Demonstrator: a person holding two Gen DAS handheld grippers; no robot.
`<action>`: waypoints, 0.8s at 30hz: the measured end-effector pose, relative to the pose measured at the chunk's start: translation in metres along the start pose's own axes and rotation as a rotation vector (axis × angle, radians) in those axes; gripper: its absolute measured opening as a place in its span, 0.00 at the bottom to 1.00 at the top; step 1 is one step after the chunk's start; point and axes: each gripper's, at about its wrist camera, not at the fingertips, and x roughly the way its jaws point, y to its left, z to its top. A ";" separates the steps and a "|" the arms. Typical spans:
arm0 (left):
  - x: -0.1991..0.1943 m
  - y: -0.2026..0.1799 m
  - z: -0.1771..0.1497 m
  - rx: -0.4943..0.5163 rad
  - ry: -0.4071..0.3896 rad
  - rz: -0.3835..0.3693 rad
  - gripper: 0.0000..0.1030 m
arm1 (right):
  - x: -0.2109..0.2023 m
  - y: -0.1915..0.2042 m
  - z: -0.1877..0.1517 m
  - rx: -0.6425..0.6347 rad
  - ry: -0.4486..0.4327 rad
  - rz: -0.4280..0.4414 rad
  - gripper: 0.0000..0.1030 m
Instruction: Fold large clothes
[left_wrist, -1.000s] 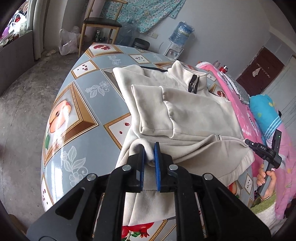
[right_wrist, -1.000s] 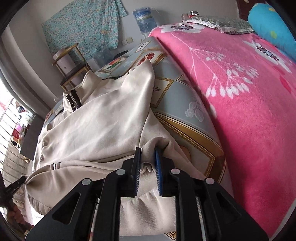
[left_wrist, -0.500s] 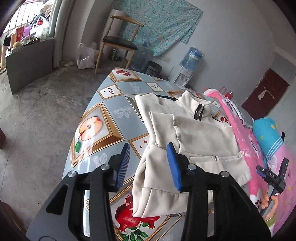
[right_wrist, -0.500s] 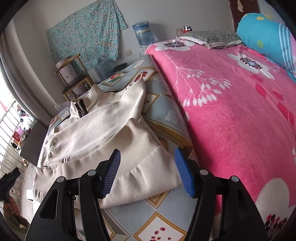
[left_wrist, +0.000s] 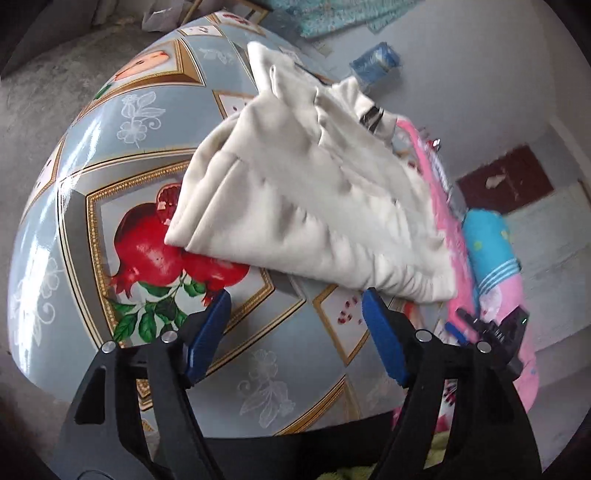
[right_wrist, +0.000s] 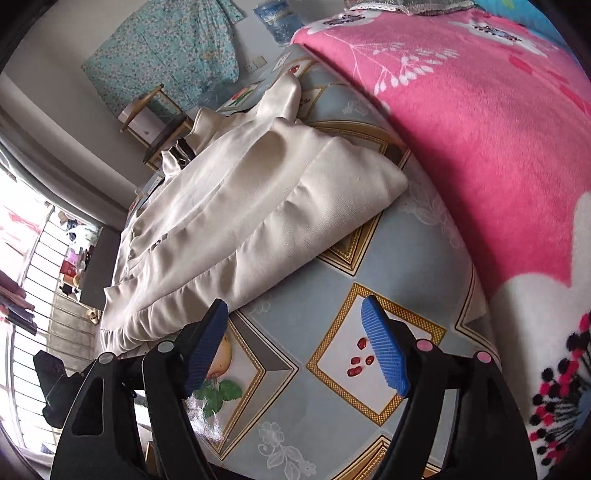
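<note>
**Both tools spread, jacket lying folded on counter**

We have the left tool (left_wrist: 295, 314) spread wide, blue pads (left_wrist: 208, 336) apart, nothing between them. It hangs over the near edge of the counter (left_wrist: 122, 122), just short of the jacket's hem. Right tool (right_wrist: 293, 332) is likewise spread and empty, over the bare tiled pattern of the counter (right_wrist: 332, 417) near its edge.

The cream jacket (left_wrist: 314, 195) lies on the counter, folded over itself: we see stacked layers at the hem, with the ribbed band gathered along the near side. In the right wrist view the jacket (right_wrist: 258, 206) runs diagonally away from the tool, one folded corner pointing toward the bed side of the counter. Neither tool touches the fabric. Collar and dark zipper (left_wrist: 371, 116) sit at the far end of the garment.

The printed pomegranate (left_wrist: 155, 243) on the counter cover is partly under the jacket's corner. The pink blanket (right_wrist: 480, 129) on the bed butts against the counter's edge beside the jacket. A blue pillow (left_wrist: 487, 240) shows beyond the jacket. The left view is motion-blurred, so finer fold detail is unclear to us.
</note>
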 end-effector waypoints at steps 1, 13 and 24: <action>-0.001 0.005 0.002 -0.042 -0.026 -0.010 0.73 | 0.002 -0.002 0.001 0.014 -0.005 0.007 0.71; 0.001 0.018 0.017 -0.296 -0.266 -0.057 0.72 | 0.026 -0.019 0.024 0.228 -0.183 0.041 0.71; 0.021 -0.029 0.024 0.002 -0.370 0.278 0.25 | 0.043 0.017 0.037 0.060 -0.315 -0.269 0.38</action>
